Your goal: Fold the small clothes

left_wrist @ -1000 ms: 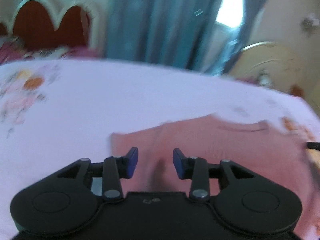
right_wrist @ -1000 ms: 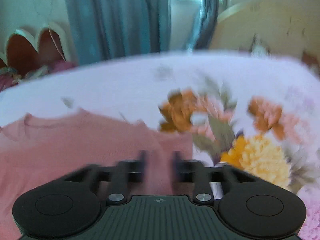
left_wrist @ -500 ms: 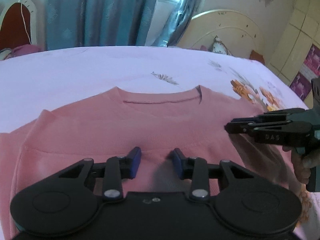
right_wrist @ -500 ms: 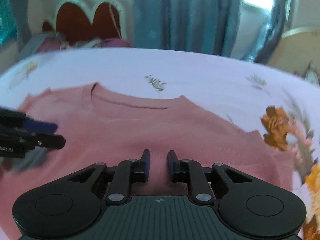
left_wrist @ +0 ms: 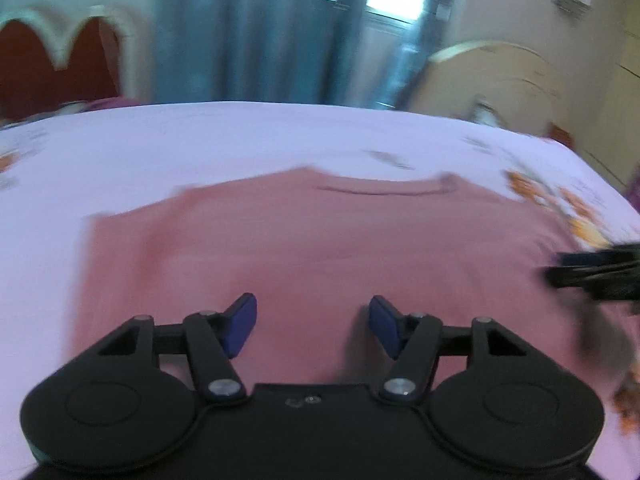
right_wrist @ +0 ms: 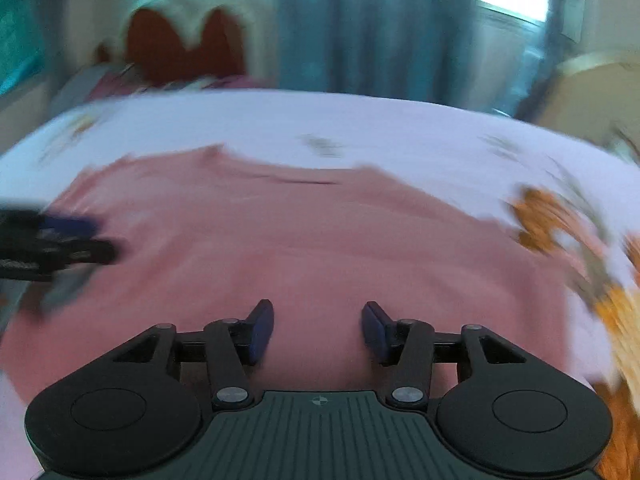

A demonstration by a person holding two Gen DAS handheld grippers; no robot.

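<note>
A pink sweater (left_wrist: 320, 240) lies flat on the lilac bedsheet (left_wrist: 240, 140), neckline at the far side. It also fills the right wrist view (right_wrist: 320, 240). My left gripper (left_wrist: 312, 326) is open and empty, over the sweater's near part. My right gripper (right_wrist: 318, 330) is open and empty, over the sweater's near part too. The right gripper shows blurred at the right edge of the left wrist view (left_wrist: 600, 272). The left gripper shows blurred at the left edge of the right wrist view (right_wrist: 56, 248). Both views are motion-blurred.
The sheet has orange flower prints at the right (right_wrist: 560, 232). Blue curtains (left_wrist: 248, 28) and a window hang behind the bed. A red and cream headboard (left_wrist: 52, 60) stands at the far left, a cream one (left_wrist: 500, 76) at the far right.
Both grippers' jaws have opened wider since half a second ago. Both views have swung and are blurred again. The sweater still lies flat.
</note>
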